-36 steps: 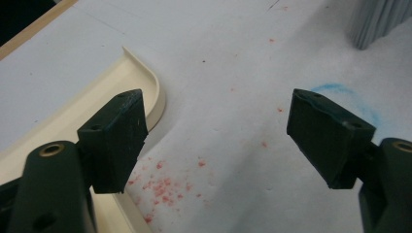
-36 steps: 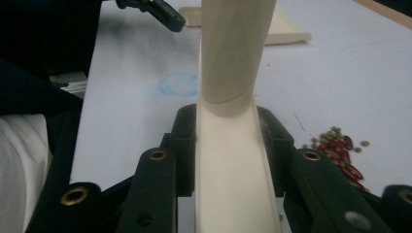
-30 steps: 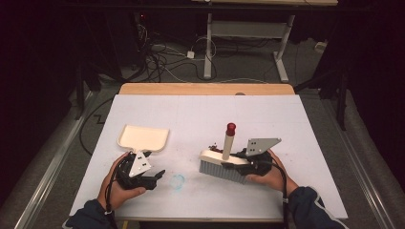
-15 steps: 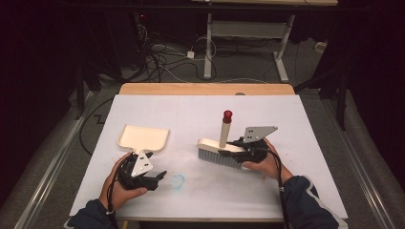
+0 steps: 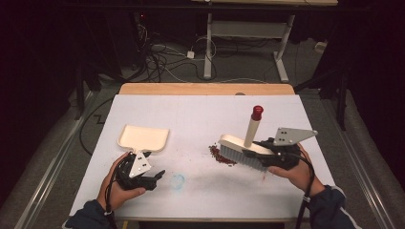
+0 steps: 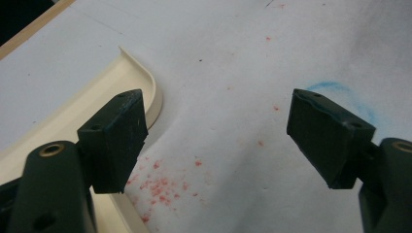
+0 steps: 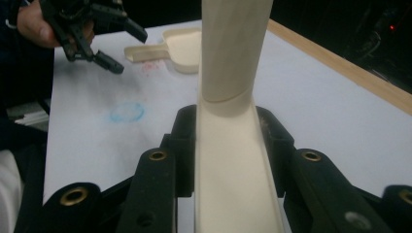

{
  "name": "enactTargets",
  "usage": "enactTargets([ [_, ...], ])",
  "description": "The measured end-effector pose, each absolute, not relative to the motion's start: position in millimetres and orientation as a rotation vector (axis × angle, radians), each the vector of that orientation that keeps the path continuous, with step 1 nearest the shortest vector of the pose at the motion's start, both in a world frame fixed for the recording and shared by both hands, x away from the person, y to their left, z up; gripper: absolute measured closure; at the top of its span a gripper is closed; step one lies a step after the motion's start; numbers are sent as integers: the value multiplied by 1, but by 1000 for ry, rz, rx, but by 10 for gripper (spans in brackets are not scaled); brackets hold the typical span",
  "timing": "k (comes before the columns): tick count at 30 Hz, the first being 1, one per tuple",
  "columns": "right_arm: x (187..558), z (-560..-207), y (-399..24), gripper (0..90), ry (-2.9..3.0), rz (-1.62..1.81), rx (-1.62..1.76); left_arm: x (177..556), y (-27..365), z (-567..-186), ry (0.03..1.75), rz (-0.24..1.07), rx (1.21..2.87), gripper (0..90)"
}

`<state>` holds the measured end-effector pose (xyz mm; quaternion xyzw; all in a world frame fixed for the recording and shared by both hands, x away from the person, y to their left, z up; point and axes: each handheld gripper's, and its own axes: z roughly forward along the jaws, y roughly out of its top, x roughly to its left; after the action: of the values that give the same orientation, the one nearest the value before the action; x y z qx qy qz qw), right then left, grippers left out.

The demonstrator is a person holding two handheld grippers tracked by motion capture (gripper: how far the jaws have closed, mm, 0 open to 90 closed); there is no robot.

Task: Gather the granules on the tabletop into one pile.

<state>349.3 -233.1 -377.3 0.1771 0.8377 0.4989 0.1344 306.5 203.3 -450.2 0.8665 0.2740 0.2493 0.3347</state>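
Brush point(image 5: 241, 149) is up off the sheet now: a second ago you had it nearer you, and your right gripper point(image 5: 273, 153), jaws clamped tight on the cream brush back, has carried it up and away across the table point(image 5: 200, 109). That lift leaves a small pile of red crumbs point(image 5: 220, 155) showing at the bristle end, well apart from the dustpan point(image 5: 143, 137). Your left gripper point(image 6: 214, 141) hasn't budged, jaws spread wide with nothing between them, hovering just beside the pan's handle. My read: the sweep has started, but the pan isn't gripped yet, so the crumbs have nowhere to go.
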Motion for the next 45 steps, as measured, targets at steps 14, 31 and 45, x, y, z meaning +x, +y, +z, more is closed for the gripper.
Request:
enactTargets([
  [14,295,-378,-290,669,2504,1319,664,308,200,-448,703,674,2274,215],
  [31,330,-403,-311,653,2636,1108,792,309,199,-451,708,663,2293,215],
  [45,398,-411,-314,474,2703,983,789,309,196,-454,702,646,2311,215],
])
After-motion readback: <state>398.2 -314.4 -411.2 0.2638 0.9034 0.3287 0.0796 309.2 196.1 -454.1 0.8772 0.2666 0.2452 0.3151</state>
